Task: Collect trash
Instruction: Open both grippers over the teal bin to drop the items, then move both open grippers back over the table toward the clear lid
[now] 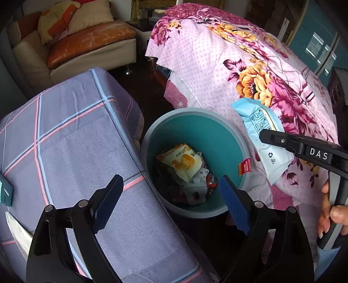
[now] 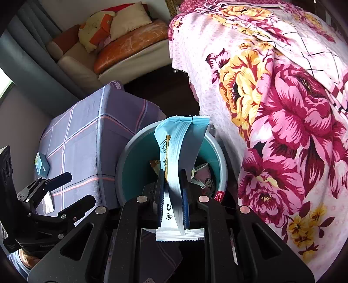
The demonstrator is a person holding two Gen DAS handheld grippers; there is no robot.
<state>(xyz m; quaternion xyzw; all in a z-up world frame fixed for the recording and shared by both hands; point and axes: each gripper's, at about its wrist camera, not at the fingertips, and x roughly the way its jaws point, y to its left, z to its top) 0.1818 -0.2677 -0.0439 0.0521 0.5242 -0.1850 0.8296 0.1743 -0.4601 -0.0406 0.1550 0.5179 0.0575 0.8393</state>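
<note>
A teal round trash bin [image 1: 195, 122] with a grey rim stands on a dark floor [image 1: 152, 91], wedged between two cloth-draped pieces of furniture. On one side is a table covered with a lavender plaid cloth [image 1: 76, 135], crossed by pink and pale blue lines; on the other hangs a pink floral sheet [image 1: 250, 71] printed with magenta and yellow blossoms. Farther back sits a cream sofa [image 1: 71, 56] with a worn orange seat cushion [image 1: 91, 41] and a pillow [image 1: 71, 19] patterned in cream and orange.

The right hand-held gripper [image 2: 173, 191] is clenched on a light blue snack wrapper [image 2: 180, 139], which stands upright over the bin's mouth. The wrapper bears recycling symbols and small pictogram boxes; the rest of its print is too small to read. The gripper's side, seen from the left wrist view, carries the letters "DAS".

The left hand-held gripper [image 1: 171, 202] is released, its blue-padded fingers [image 1: 235, 202] spread apart above the near rim of the bin. Inside lie crumpled wrappers, the topmost a yellow and white packet [image 1: 182, 161] with unreadable print. A red tag [image 1: 244, 166] with white lettering hangs at the bin's rim. A small teal box [image 2: 41, 164] rests on the plaid cloth.
</note>
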